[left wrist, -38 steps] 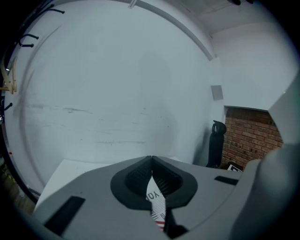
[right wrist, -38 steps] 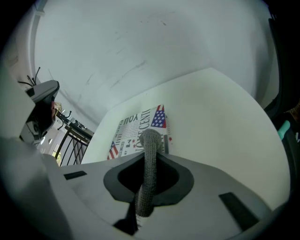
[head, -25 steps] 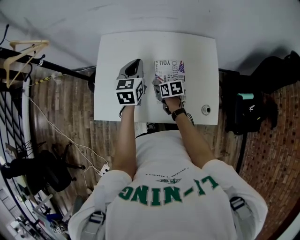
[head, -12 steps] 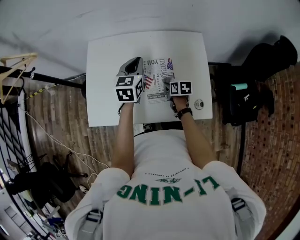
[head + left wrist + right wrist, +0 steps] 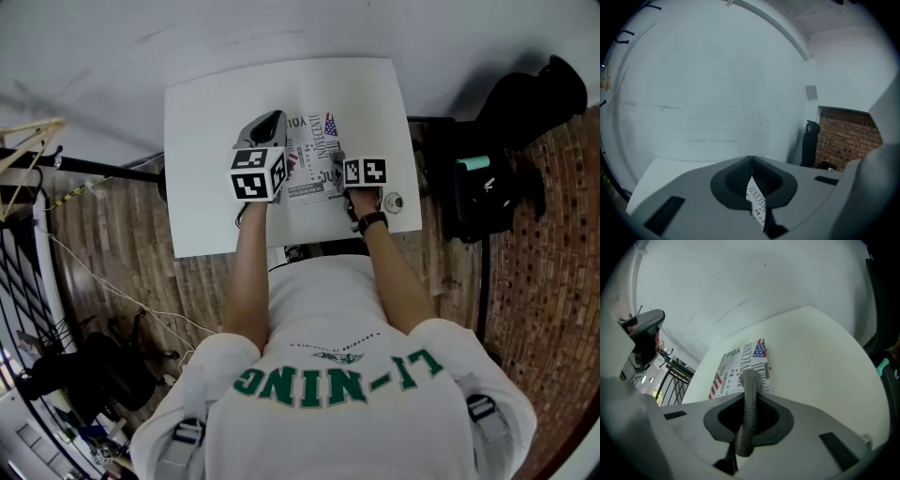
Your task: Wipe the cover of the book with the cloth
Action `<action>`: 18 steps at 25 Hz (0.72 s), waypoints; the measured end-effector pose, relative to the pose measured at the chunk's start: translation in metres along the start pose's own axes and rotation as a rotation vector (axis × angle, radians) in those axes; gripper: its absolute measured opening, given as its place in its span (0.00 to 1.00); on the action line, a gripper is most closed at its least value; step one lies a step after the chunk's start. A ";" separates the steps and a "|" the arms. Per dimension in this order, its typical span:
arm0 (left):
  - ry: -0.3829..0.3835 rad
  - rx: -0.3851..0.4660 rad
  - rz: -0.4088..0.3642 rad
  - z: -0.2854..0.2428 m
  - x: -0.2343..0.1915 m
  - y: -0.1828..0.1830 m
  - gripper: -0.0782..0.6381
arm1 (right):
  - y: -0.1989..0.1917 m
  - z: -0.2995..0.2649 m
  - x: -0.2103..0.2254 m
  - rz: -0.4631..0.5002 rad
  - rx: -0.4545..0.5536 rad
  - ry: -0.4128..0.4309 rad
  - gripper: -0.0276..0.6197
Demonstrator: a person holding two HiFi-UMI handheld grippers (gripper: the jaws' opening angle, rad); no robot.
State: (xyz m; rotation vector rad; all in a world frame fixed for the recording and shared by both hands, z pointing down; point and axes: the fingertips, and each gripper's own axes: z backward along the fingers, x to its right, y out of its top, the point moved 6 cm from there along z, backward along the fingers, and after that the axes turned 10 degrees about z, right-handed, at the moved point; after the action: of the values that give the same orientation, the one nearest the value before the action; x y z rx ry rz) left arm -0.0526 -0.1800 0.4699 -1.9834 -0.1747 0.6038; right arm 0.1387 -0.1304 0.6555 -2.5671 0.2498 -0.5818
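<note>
1. Right gripper [image 5: 749,397]: jaws closed on a grey cloth [image 5: 748,416]. Its rolled end juts out above the near edge of the book [image 5: 736,363].
2. Left gripper [image 5: 751,171]: at the book's left side, jaws pressed together on a strip of printed cover (only a sliver shows between them).
3. The book rests cover up on a white table [image 5: 202,122], between the two grippers. A small round object [image 5: 394,201] sits on the table just right of the book.
4. Risk: the left gripper seems to hold little more than the cover's edge. A firm stroke away from it could crease or tear that edge, or pull it free so the book slides.
5. Risk: the cloth is pinched into a narrow roll, so little fabric would meet the cover. Pressed low, the bare jaws might scrape the print.
6. Unclear:
   - whether the cloth touches the cover;
   - whether the book's left edge is lifted;
   - what the round object is.
   In the head view the marker cubes hide both sets of jaws.
</note>
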 end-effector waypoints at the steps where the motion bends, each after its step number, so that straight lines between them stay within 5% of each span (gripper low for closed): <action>1: 0.009 0.004 0.006 0.003 -0.003 0.000 0.12 | -0.002 -0.002 -0.009 0.002 -0.011 0.029 0.11; 9: 0.093 0.031 0.049 0.036 -0.034 -0.003 0.12 | -0.016 -0.041 -0.114 0.180 -0.081 0.281 0.11; 13: 0.125 0.034 0.062 0.049 -0.048 -0.008 0.12 | -0.024 -0.054 -0.129 0.224 -0.120 0.291 0.11; 18: 0.125 0.034 0.073 0.054 -0.053 -0.009 0.12 | -0.024 -0.049 -0.114 0.170 -0.107 0.265 0.11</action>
State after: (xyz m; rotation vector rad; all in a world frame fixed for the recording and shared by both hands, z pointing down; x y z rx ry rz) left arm -0.1229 -0.1525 0.4759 -1.9947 -0.0155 0.5239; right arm 0.0167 -0.0991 0.6655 -2.5329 0.5979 -0.8631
